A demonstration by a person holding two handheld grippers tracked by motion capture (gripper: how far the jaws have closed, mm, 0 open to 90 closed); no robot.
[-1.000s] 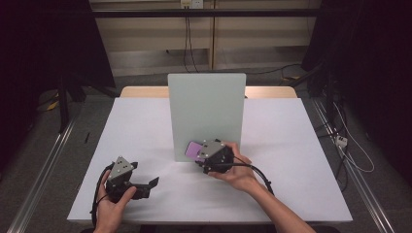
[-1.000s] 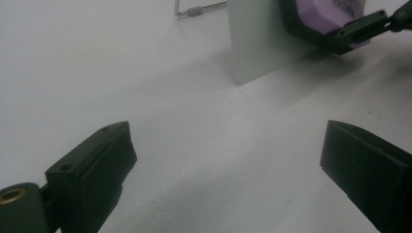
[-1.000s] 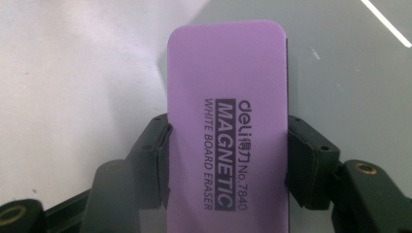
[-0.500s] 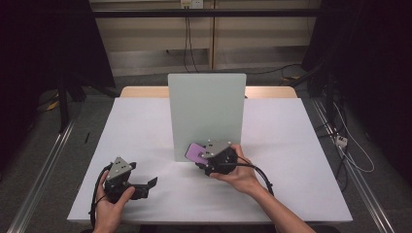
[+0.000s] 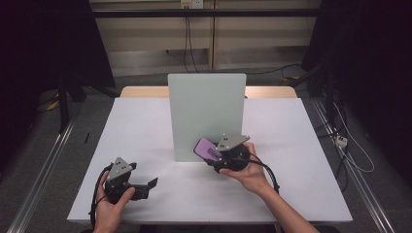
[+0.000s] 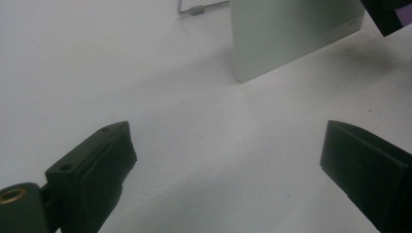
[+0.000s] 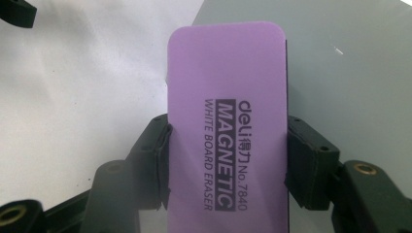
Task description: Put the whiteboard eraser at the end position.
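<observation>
A purple whiteboard eraser (image 7: 226,121) with black print is clamped by its long sides in my right gripper (image 7: 227,162), which is shut on it. In the high view the eraser (image 5: 206,150) sits at the lower right part of an upright pale green-white board (image 5: 206,114), and my right gripper (image 5: 216,155) is held in a hand just in front of that board. My left gripper (image 5: 151,184) rests low on the white table at the front left, open, with nothing between its jaws. The left gripper view has both black fingers (image 6: 92,165) spread over bare table and the board's (image 6: 291,34) lower corner beyond.
The white table (image 5: 291,131) reaches the front edge near both hands. A thin metal stand leg (image 6: 197,9) props the board from behind. Cables lie on the floor to the right (image 5: 350,150), and a rail runs along the left side (image 5: 43,165).
My right gripper has carried the eraser a little to the right and slightly up along the board's lower front. The left gripper has stayed put.
</observation>
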